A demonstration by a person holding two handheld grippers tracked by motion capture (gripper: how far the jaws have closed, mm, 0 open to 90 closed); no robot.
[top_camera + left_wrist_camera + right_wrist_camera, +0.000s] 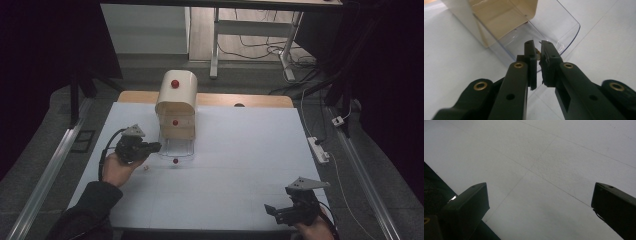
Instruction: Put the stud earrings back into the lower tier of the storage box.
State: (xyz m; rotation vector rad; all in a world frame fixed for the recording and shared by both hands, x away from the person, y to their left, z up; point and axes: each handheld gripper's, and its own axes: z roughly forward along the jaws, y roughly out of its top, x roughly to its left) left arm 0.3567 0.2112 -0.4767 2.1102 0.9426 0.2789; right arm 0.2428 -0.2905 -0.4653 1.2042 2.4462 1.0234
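Right gripper (272,212), nearest the camera in the high view, at the near right corner of the bench (250,150), held in the person's right hand (312,230); its grey three-cornered plate sits on top. In the right gripper view its two black jaws stand wide apart at the left and right margins, with nothing between them but the bare white bench surface (544,170), crossed by faint seam lines.

Left gripper (156,146), held in the person's left hand (119,167), the dark sleeve (85,210) entering from the near left corner; a black cable loops from the gripper toward the left edge. Its jaws point toward the clear plastic tray (176,148). In the left gripper view the jaws of the left gripper (538,47) stand almost together, a narrow slit between them, nipping a small pale object (538,53) too small to identify; the tips lie over the clear plastic tray (564,30).

Wooden box (176,102), round-topped, near the far edge of the bench left of centre, with one red knob (175,83) on its curved top and a second red knob (175,122) on its front. The clear tray projects from its base toward the camera, ending in a third red knob (175,161). A small white piece (146,168) lies on the bench just beside the left hand.
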